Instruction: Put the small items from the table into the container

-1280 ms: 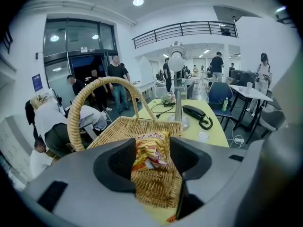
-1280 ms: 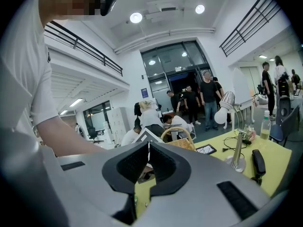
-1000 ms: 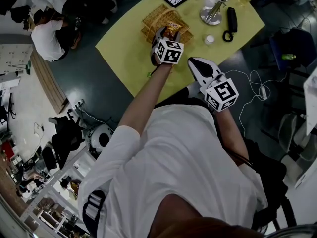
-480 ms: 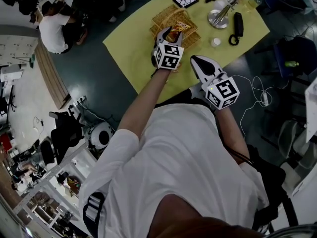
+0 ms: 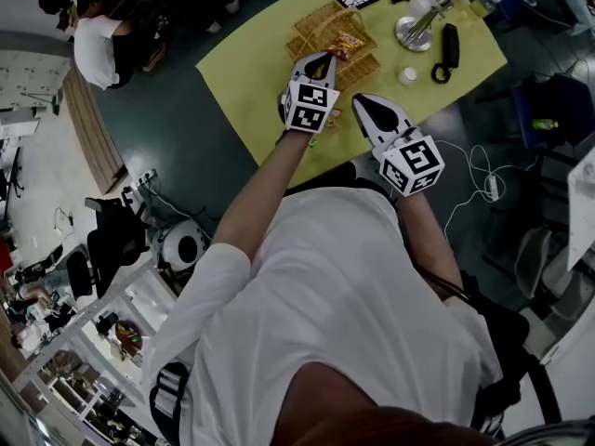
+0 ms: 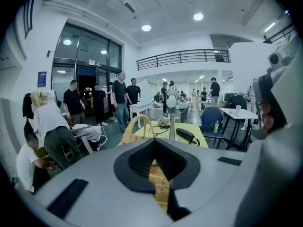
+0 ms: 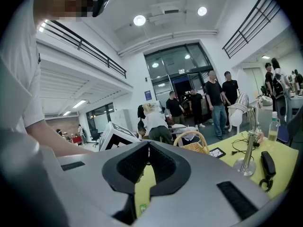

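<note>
Small items are split between basket and table; at the left, the wicker basket (image 5: pixel 307 43) stands on the yellow table (image 5: pixel 246 77) with an orange snack packet (image 5: pixel 350 41) already lying inside it; the left gripper (image 5: pixel 320 61) hangs just beside the basket's near rim, its jaws pressed together with nothing between them, only wickerwork showing past the tips; further right, the right gripper (image 5: pixel 365 106) is held over the table's near edge, jaws likewise closed and empty; its own view shows a tiny green piece (image 7: pixel 141 207) lying on the yellow surface below the jaws, too small to identify; right again, a small white round piece (image 5: pixel 406 75) sits alone on the table, near the black handset (image 5: pixel 448 49) and the lamp (image 5: pixel 423 21).

The white piece looks light and stiff, probably smooth enough to skate or roll if nudged; I would take it across its width with the pads low against the table; the green piece seems flat and thin, so it likely needs one jaw slid beside it and a gentle pinch at its edges; neither appears fragile or heavy; both grippers would have to open first.
</note>
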Tool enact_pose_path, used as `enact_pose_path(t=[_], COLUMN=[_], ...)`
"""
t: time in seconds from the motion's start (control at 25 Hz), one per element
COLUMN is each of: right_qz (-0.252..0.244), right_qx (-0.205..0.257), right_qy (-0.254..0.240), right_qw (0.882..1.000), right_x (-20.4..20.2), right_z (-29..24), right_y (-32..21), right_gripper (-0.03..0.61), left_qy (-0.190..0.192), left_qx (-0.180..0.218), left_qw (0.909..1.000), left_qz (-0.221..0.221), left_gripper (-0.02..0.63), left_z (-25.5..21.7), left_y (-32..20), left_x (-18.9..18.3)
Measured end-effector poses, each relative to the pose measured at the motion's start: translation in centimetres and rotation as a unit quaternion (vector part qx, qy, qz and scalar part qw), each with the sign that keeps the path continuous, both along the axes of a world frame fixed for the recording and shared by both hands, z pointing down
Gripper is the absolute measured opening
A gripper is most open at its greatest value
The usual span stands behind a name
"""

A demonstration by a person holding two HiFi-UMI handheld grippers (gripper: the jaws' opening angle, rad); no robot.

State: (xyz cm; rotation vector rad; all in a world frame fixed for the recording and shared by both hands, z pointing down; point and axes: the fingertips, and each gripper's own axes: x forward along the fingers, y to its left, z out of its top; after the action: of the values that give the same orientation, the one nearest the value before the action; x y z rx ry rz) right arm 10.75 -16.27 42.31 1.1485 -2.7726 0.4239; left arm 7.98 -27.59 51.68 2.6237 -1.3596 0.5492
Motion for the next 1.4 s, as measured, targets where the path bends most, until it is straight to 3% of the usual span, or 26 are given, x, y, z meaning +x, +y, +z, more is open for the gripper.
enact_pose_path(t=[0.36,1.04,1.4], right_qz=[0.012,0.006,-0.028], right_qx=[-0.013,-0.033,-0.063], right_qy=[0.007,0.027,0.074], right_qw=[1.0,0.999,0.995], right_x=[-1.9,-3.9,-4.6], right_z=[0.7,2.6,8.1], right_y=[1.2,2.7,2.1], right_gripper=[0.015,0.015,0.016], left_qy=[0.03,0.06,0.067], left_qx=[0.003,0.011,-0.01], left_qw=[0.9985,0.9974,0.9974], left_qz=[0.045,0.04,0.022], left_gripper=[0.008,0.009,0.009], left_z=[-2.5,-2.3,-0.2], left_y=[3.5,6.9,9.5], left_x=[-2.0,-5.4,-8.3])
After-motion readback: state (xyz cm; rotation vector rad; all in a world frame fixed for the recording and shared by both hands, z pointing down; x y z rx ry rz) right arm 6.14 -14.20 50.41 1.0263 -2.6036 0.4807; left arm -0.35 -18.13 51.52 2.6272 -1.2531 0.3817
